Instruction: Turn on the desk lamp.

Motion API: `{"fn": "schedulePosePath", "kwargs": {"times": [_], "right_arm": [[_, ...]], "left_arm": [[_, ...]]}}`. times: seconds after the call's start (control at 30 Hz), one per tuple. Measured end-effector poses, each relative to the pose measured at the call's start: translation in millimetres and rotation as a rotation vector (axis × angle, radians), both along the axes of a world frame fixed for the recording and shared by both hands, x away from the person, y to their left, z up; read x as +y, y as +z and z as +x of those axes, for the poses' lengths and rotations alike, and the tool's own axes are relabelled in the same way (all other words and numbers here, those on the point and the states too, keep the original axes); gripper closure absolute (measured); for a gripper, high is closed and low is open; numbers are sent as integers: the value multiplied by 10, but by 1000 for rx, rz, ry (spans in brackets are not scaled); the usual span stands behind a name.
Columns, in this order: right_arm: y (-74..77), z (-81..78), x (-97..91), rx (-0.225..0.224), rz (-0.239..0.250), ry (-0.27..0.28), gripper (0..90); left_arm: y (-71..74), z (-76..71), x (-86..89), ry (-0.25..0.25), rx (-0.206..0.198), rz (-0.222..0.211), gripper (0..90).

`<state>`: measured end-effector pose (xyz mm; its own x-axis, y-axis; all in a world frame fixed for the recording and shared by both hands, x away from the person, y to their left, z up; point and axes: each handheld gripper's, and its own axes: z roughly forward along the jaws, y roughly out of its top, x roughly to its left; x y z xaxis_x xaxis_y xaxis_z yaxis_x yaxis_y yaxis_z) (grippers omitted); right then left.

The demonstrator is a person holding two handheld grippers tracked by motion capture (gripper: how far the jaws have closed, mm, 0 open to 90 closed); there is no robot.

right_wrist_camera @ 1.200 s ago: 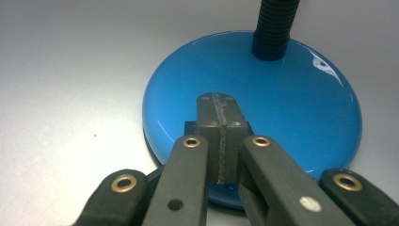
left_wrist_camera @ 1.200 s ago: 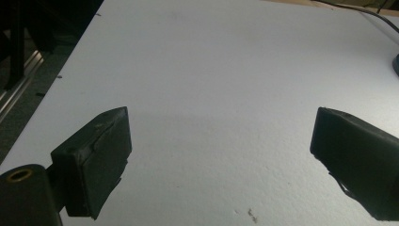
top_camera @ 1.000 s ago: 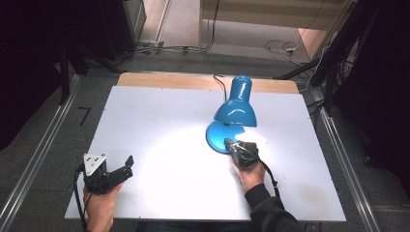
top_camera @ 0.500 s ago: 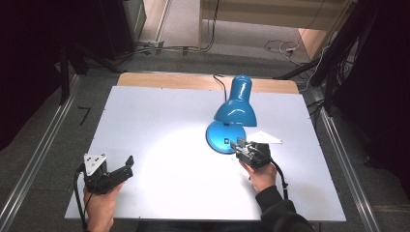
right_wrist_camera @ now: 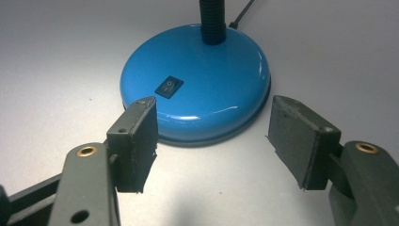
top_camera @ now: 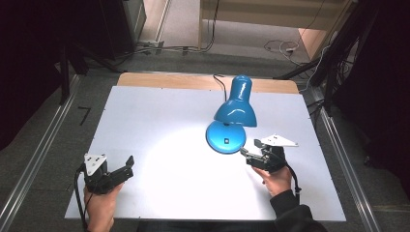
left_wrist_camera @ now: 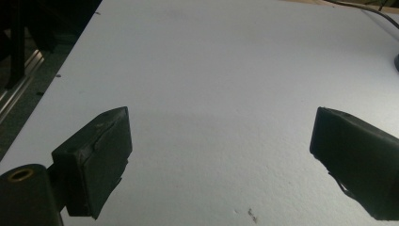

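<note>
A blue desk lamp stands lit at the table's right middle, its round base point(top_camera: 225, 137) under the bent shade point(top_camera: 236, 109). In the right gripper view the base point(right_wrist_camera: 202, 80) carries a black rocker switch point(right_wrist_camera: 169, 86) and a black gooseneck point(right_wrist_camera: 211, 19). My right gripper point(top_camera: 250, 151) sits just right of the base; its jaws have just been opening and stand open point(right_wrist_camera: 214, 127), nothing between them, the base a little beyond the tips. My left gripper point(top_camera: 126, 168) rests open near the front left, its jaws point(left_wrist_camera: 221, 141) wide over bare tabletop.
The white table point(top_camera: 159, 121) has a wooden strip along its far edge point(top_camera: 164, 80). The lamp's black cord point(top_camera: 218, 81) runs off the back. Metal rails point(top_camera: 43, 145) flank the table on both sides. Dark floor with cables lies beyond.
The right gripper has drawn back from the top of the lamp base toward the right and its jaws have gone from shut to open. The left gripper has stayed still.
</note>
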<state>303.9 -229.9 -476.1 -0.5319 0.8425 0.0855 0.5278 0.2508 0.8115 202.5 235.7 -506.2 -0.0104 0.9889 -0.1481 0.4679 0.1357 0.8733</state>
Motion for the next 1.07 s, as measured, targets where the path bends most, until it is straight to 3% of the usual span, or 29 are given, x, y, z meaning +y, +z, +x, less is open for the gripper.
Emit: {"fn": "schedulePosePath", "kwargs": {"times": [0.2,0.47,0.83,1.07], "right_arm": [[24,-78,-200,-10,-7,-26,275],[71,-239,-621,-27,3,-97,254],[-10,-474,-1408,-19,36,-276,236],[-62,-492,-1560,2,30,-325,213]], "left_arm": [[4,-7,6,3,3,1,68],[-15,-13,-9,-7,15,16,67],[-13,-41,44,11,23,0,67],[-20,-62,60,6,36,1,67]]}}
